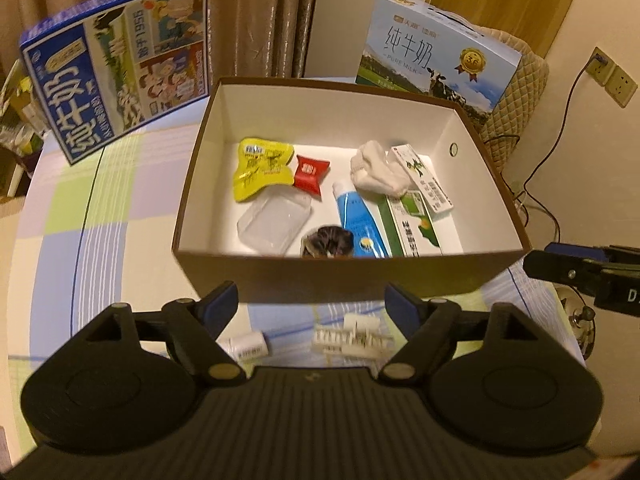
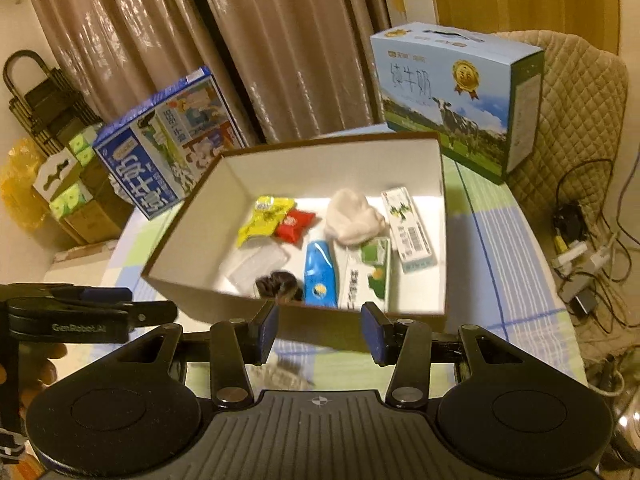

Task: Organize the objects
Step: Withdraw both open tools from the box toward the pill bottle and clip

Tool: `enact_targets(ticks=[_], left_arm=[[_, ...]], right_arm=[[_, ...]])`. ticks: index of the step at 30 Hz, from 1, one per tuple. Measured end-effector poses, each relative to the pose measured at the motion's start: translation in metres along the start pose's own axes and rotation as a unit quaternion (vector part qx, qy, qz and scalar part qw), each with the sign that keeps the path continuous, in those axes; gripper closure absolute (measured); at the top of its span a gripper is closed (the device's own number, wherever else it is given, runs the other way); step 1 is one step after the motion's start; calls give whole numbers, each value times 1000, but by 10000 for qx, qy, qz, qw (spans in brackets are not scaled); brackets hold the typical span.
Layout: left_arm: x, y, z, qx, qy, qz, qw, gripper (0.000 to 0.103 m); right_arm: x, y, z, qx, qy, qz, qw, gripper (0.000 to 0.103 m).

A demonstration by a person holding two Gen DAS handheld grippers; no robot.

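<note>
Here a pastel checked cloth (image 1: 100, 216) covers the worktop, with brown curtains (image 2: 248, 40) behind. The open cardboard box (image 1: 348, 276) sits at centre, holding small packets, a sock and a blue tube (image 1: 358, 220). At 10 o'clock leans a dark blue milk carton (image 1: 120, 60); at 1 o'clock stands a pale one (image 1: 436, 56). Left hand-held gripper (image 1: 312, 304) gapes wide, empty; right hand-held gripper (image 2: 320, 332) likewise.
</note>
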State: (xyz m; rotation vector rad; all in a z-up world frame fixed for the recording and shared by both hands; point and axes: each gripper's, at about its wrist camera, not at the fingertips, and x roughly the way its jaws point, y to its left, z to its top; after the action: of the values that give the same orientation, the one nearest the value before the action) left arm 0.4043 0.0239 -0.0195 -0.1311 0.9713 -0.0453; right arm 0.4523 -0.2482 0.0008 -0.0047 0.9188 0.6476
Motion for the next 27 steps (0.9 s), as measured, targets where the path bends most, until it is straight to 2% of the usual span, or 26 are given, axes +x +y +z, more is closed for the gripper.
enact_targets(ticks=[14,27], left_arm=[[-32,2,-46,-177,18,30,9998,22],[-48,3,-76,-250,118,142,9995,20]], right_arm=[[-19,13,-36,122,363,-170,9991,60],[-32,28,-57,341,483,161,9981,60]])
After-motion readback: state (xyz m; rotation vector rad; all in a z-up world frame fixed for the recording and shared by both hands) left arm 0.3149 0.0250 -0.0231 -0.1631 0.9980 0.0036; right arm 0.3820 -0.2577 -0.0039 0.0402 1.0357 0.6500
